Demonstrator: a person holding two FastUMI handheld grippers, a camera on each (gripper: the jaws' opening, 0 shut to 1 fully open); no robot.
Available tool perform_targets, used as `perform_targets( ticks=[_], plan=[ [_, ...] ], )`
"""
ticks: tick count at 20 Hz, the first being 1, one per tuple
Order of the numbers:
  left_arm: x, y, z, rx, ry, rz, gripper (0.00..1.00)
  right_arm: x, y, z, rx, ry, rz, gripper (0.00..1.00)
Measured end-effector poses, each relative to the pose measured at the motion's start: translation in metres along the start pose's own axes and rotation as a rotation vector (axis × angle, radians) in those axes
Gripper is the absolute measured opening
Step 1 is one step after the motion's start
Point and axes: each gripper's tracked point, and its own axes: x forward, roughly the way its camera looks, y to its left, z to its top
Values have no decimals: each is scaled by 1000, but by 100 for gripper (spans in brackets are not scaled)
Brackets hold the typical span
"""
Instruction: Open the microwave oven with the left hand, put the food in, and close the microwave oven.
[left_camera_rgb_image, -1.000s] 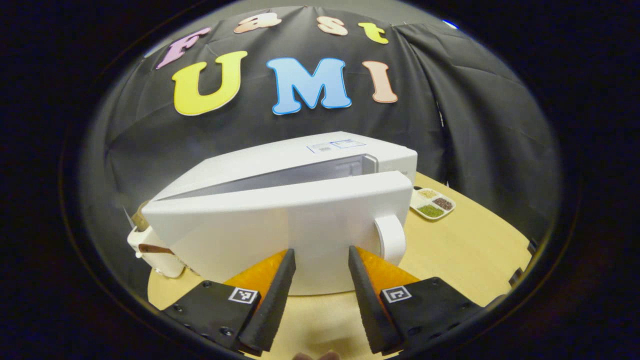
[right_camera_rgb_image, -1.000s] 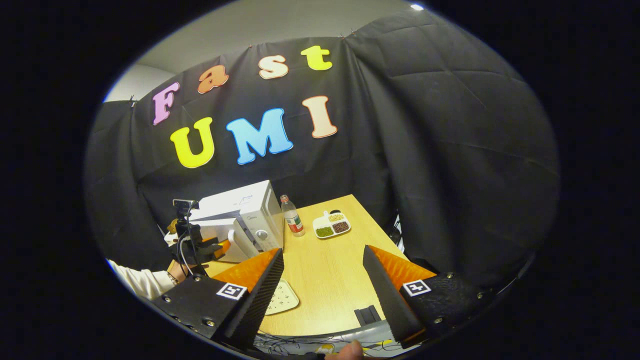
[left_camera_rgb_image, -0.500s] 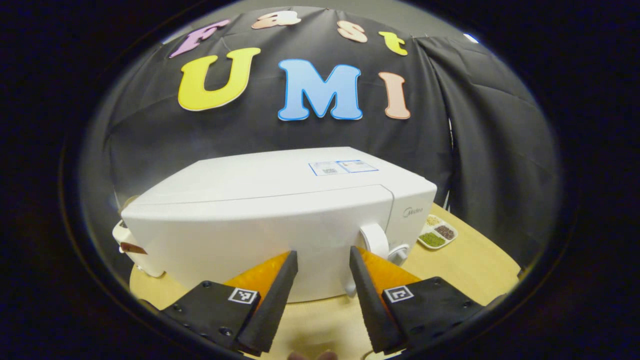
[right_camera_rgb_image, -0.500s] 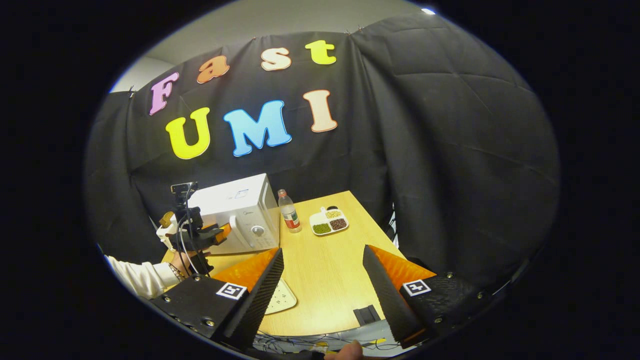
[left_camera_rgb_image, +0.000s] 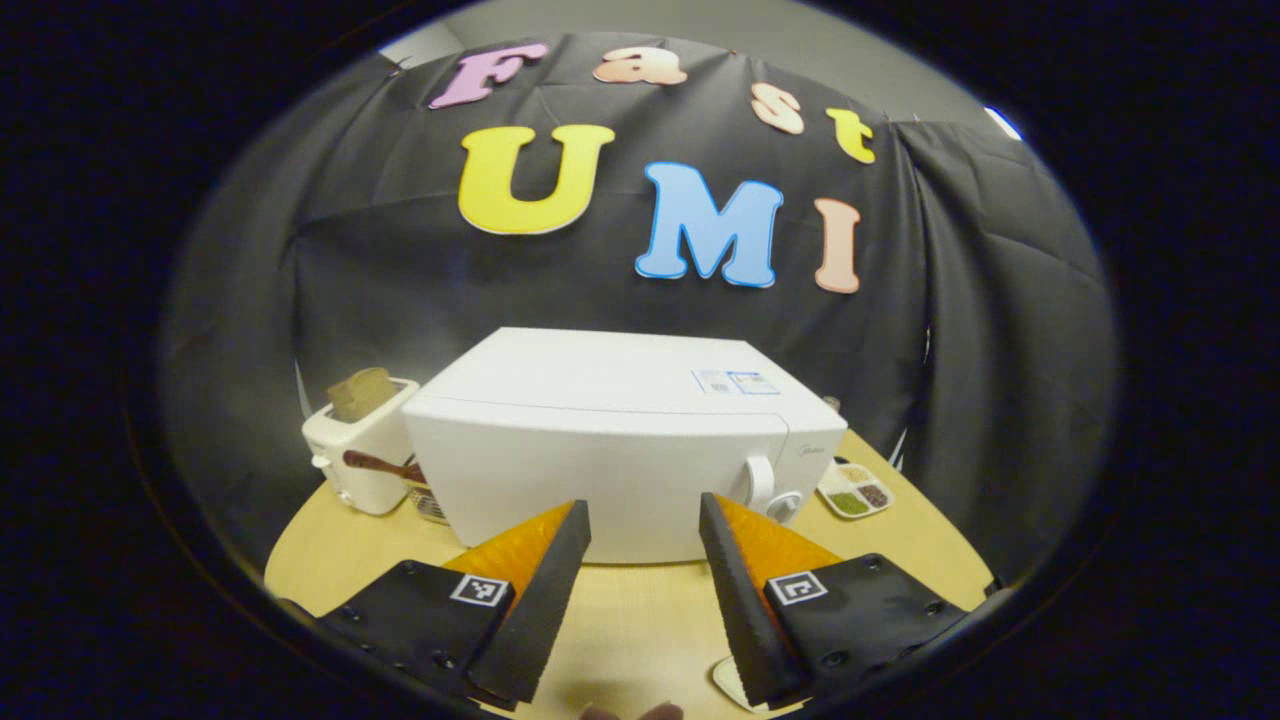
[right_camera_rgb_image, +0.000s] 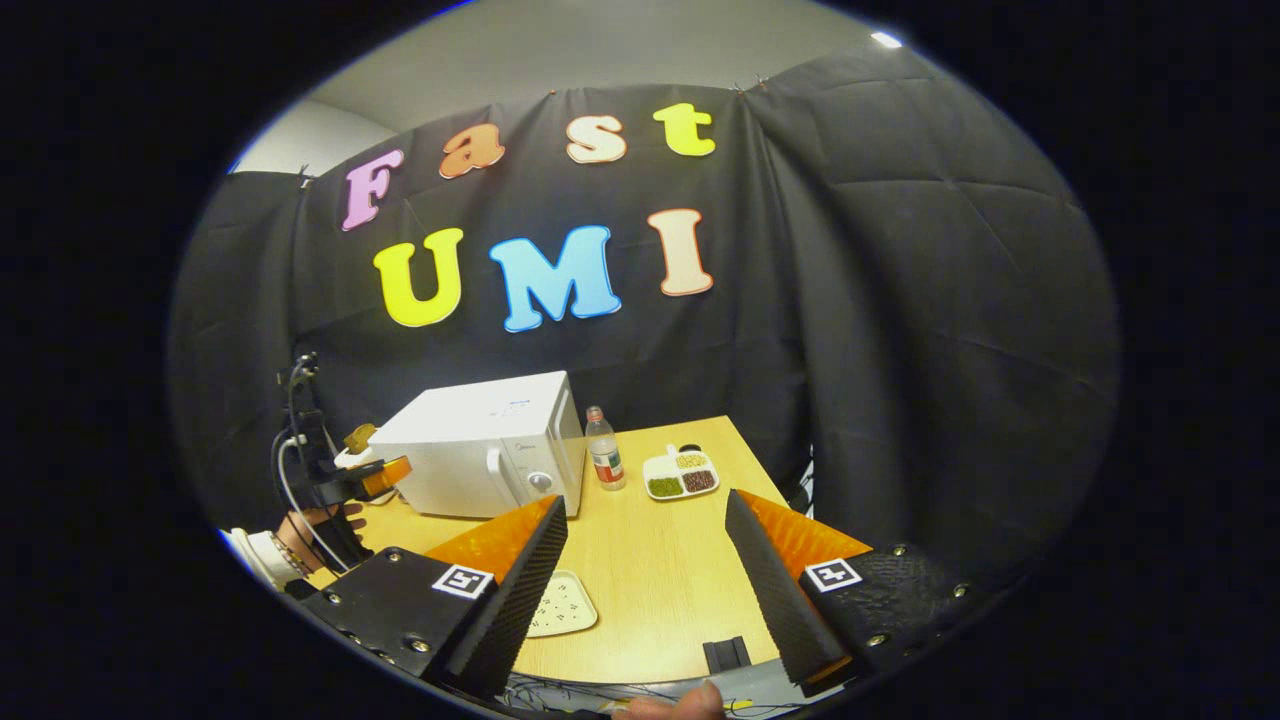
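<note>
Since a second ago we have drawn the left hand-held gripper (left_camera_rgb_image: 643, 520) back, released, from the microwave (left_camera_rgb_image: 610, 440), whose door now sits shut on the desk (right_camera_rgb_image: 660, 560). At its 3 o'clock stand a bottle (right_camera_rgb_image: 603, 462) and divided tray (right_camera_rgb_image: 680, 473); our right hand-held gripper (right_camera_rgb_image: 645, 515) hangs released.

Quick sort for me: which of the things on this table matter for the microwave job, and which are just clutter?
Job:
microwave oven, door shut
left tool, open, short of the door
right tool, open, holding nothing

Lying about:
toaster holding bread
bottle beside the oven
divided dish of beans
flat white plate near the table's front edge
</note>
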Motion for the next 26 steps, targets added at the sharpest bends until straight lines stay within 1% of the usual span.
perform_targets(
  ticks=[1, 2, 3, 4, 5, 6, 7, 8, 9, 10, 11, 12, 13, 15, 17, 19, 21, 24, 25, 26],
  plan=[
    [-29, 5, 16, -12, -30, 16, 77, -4, 2, 7, -12, -19, 25, 98],
    [-61, 7, 32, -28, -60, 32, 82, -9, 5, 11, -24, -29, 53, 97],
    [-90, 6, 47, -49, -83, 47, 82, -13, 5, 15, -37, -27, 69, 97],
    [-123, -2, 63, -70, -111, 46, 77, -19, 2, 21, -49, -37, 81, 97],
    [-155, -14, 83, -75, -159, 43, 88, -26, 1, 33, -66, -64, 91, 97],
    [-187, -24, 106, -59, -208, 43, 83, -32, 2, 44, -78, -85, 104, 100],
    [-222, -37, 123, -17, -251, 45, 82, -37, 6, 53, -84, -96, 119, 97],
    [-257, -50, 142, 51, -295, 54, 76, -42, 10, 62, -86, -114, 137, 97],
    [-288, -66, 160, 112, -335, 49, 75, -47, 13, 76, -81, -137, 143, 97],
    [-318, -89, 179, 157, -385, 25, 82, -52, 14, 88, -73, -162, 145, 100],
    [-344, -109, 198, 189, -432, 8, 76, -59, 18, 100, -61, -186, 155, 97],
    [-365, -124, 214, 201, -468, -3, 77, -65, 25, 111, -46, -208, 166, 97],
    [-377, -135, 224, 196, -485, -20, 76, -71, 30, 122, -30, -229, 175, 97],
    [-393, -144, 242, 147, -496, -33, 77, -86, 43, 142, -29, -278, 194, 97],
    [-395, -145, 251, 79, -475, -51, 77, -96, 49, 162, -56, -339, 171, 97],
    [-390, -138, 244, 30, -415, -65, 78, -103, 62, 167, -87, -365, 161, 97],
    [-391, -127, 245, 19, -413, -74, 77, -106, 73, 170, -103, -382, 150, 97],
    [-394, -105, 241, 31, -408, -73, 76, -107, 86, 166, -119, -383, 136, 97],
    [-393, -101, 239, 36, -407, -74, 88, -108, 92, 164, -123, -375, 141, 97],
    [-393, -96, 238, 38, -406, -74, 77, -106, 97, 161, -126, -365, 143, 97]
  ],
)
